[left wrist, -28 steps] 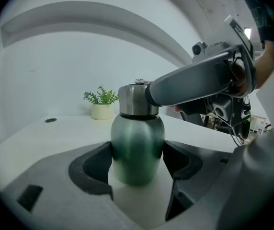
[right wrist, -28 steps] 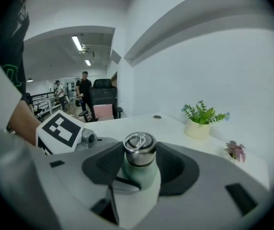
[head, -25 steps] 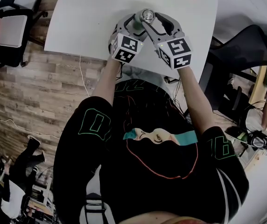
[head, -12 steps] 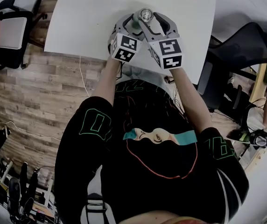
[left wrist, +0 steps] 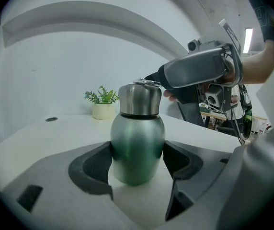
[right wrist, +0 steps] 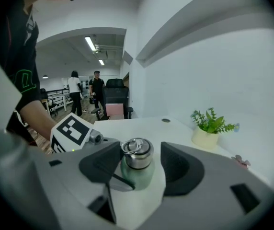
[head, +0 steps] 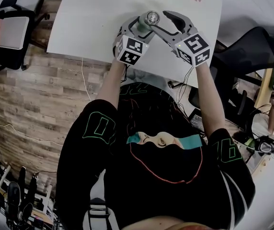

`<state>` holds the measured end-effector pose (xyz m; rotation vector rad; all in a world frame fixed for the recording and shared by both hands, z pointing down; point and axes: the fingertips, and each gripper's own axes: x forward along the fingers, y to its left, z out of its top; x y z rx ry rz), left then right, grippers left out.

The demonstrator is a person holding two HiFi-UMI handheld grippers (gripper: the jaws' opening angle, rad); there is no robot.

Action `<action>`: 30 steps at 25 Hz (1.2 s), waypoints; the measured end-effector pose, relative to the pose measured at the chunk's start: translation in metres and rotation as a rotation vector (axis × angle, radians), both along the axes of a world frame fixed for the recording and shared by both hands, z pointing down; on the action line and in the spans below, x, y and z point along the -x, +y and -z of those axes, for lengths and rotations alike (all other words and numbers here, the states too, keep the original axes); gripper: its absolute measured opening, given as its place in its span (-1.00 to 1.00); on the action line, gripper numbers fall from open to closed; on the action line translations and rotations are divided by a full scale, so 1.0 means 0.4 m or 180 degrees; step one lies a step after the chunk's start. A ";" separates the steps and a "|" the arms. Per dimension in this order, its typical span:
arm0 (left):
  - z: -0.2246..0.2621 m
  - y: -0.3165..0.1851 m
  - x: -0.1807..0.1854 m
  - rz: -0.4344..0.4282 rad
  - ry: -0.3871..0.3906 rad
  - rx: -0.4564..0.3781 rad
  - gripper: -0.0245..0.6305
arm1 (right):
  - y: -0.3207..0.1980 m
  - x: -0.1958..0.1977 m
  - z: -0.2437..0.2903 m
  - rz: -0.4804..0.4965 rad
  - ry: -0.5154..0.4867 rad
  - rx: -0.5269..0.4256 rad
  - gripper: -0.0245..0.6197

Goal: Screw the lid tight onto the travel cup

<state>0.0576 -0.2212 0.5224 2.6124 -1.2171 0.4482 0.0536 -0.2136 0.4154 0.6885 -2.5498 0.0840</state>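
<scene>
Travel cup (left wrist: 137, 145): upright on the white surface (left wrist: 51, 135), its belly between the fingers (left wrist: 95, 164) of the left gripper (left wrist: 138, 166), its top between those of the right gripper (right wrist: 139, 163).
Look: small and bulbous, with a glossy metallic-green body that narrows to a brushed-steel lid (right wrist: 137, 156) with a domed shoulder. A thin wire ring (right wrist: 133, 145) lies on top.
Lid seat: it sits level on the neck, with only a thin dark seam above the green. Whether it is fully tight cannot be told.
Left fingers: pressed against both sides of the green body at its widest part, pinching it and steadying the cup.
Right fingers (right wrist: 181, 169): they have just been opening and stand spread on either side of the lid. The lid is between them but not pinched, and a clear gap shows at the far finger.
Handling, judged: rigid metal that will not give under pressure. The walls are smooth and rounded, so probably slippery, and the body may spin inside the left fingers once the lid bites. It is likely light if empty, but the contents cannot be seen. It is not fragile, though tall for its base and easy to tip.
Where to hold, judged: keep the left fingers on the belly. Close the right fingers on the lid's straight side wall, below the dome and above the seam, not on the loose ring.
Step, judged: a release between turns, with the right fingers free to take a fresh hold.
</scene>
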 end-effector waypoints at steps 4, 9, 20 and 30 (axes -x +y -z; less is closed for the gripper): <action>0.001 -0.001 -0.003 -0.0011 0.0012 0.0012 0.13 | -0.006 -0.005 0.000 0.0245 -0.0086 0.0146 -0.12; 0.000 -0.005 0.002 -0.0017 0.0034 0.0021 0.13 | -0.012 0.008 -0.005 0.0468 -0.0221 0.0330 -0.17; -0.002 0.001 0.005 -0.0027 0.0044 0.0026 0.13 | -0.001 0.024 -0.009 0.0162 -0.0286 0.0266 -0.25; -0.001 -0.005 0.006 0.0000 0.0062 0.0032 0.12 | -0.020 0.032 -0.022 -0.0941 -0.0053 -0.0057 -0.21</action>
